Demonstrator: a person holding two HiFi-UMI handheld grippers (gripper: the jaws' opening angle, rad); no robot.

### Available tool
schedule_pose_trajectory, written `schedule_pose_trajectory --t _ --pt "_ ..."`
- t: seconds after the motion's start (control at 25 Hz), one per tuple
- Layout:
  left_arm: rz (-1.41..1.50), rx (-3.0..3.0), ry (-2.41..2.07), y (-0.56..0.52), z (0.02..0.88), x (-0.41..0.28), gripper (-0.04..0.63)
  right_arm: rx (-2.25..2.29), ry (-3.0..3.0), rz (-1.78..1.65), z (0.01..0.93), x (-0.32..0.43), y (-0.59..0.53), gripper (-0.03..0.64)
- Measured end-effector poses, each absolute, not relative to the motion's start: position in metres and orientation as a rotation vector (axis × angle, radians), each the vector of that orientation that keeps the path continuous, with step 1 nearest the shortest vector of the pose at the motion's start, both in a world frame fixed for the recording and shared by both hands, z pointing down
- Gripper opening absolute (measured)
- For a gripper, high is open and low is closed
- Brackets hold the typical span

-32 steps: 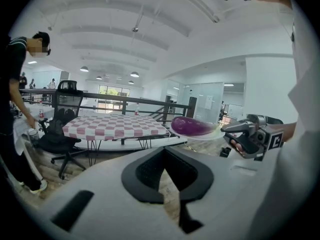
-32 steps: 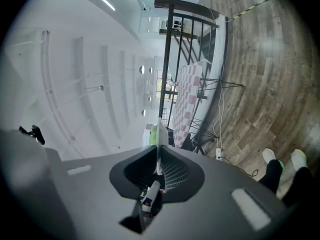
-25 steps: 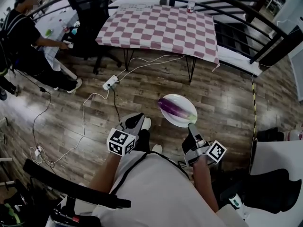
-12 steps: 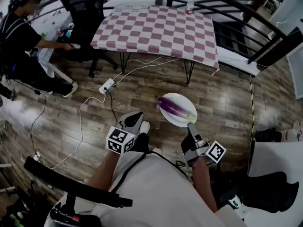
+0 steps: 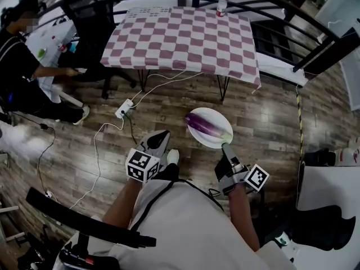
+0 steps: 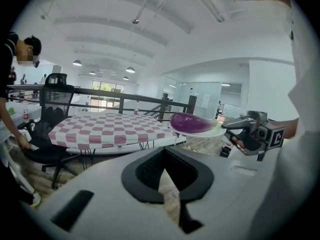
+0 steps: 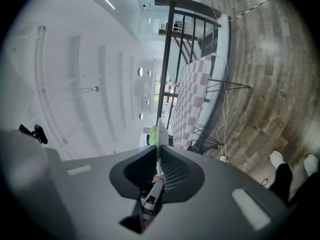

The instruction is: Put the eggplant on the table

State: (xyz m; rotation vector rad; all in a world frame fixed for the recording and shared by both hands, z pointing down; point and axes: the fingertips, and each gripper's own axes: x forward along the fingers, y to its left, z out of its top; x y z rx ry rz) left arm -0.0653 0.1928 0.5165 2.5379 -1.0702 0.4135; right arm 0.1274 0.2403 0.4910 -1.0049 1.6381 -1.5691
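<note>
A purple eggplant (image 5: 201, 124) lies on a white plate (image 5: 218, 136), carried level above the wooden floor. My right gripper (image 5: 227, 149) is shut on the plate's near rim. In the right gripper view the plate (image 7: 159, 130) shows edge-on between the jaws of the right gripper (image 7: 158, 153), with the green stem end (image 7: 153, 133) beside it. My left gripper (image 5: 159, 139) is shut and holds nothing, to the left of the plate. The left gripper view shows the eggplant (image 6: 192, 122) and the right gripper (image 6: 247, 131) to its right. The checkered table (image 5: 180, 35) stands ahead, apart from the plate.
A water bottle (image 5: 221, 5) stands at the table's far edge. A power strip (image 5: 125, 108) and cables lie on the floor left of the path. A seated person (image 5: 22, 66) and an office chair (image 5: 90, 16) are at the left. A dark railing (image 5: 315, 32) runs behind.
Both grippers and the plate with the eggplant have moved forward toward the checkered table, which now sits lower and closer in the head view. The grip on the plate is unchanged.
</note>
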Motion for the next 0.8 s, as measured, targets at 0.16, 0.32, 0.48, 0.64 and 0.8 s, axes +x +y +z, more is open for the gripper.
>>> schedule_pose_trajectory --t 0.16,0.32,0.48,0.64,0.8 --pt "0.41 2.553 -1.059 0.164 0.511 -0.071 0.002 -1.005 1.635 -1.562 0.488 0.119 0.214 0.032" --pt "0.4 2.564 -1.059 0.137 0.506 -0.081 0.002 -1.005 1.635 -1.552 0.485 0.109 0.189 0.032" --pt "0.391 2.569 -1.059 0.115 0.506 -0.092 0.002 -1.007 1.635 -1.546 0.485 0.097 0.17 0.032" --pt "0.39 2.562 -1.056 0.097 0.509 -0.107 0.002 -1.009 1.633 -1.549 0.485 0.084 0.15 0.032" --pt "0.386 2.558 -1.061 0.078 0.51 -0.121 0.002 -1.008 1.645 -1.543 0.483 0.072 0.13 0.032"
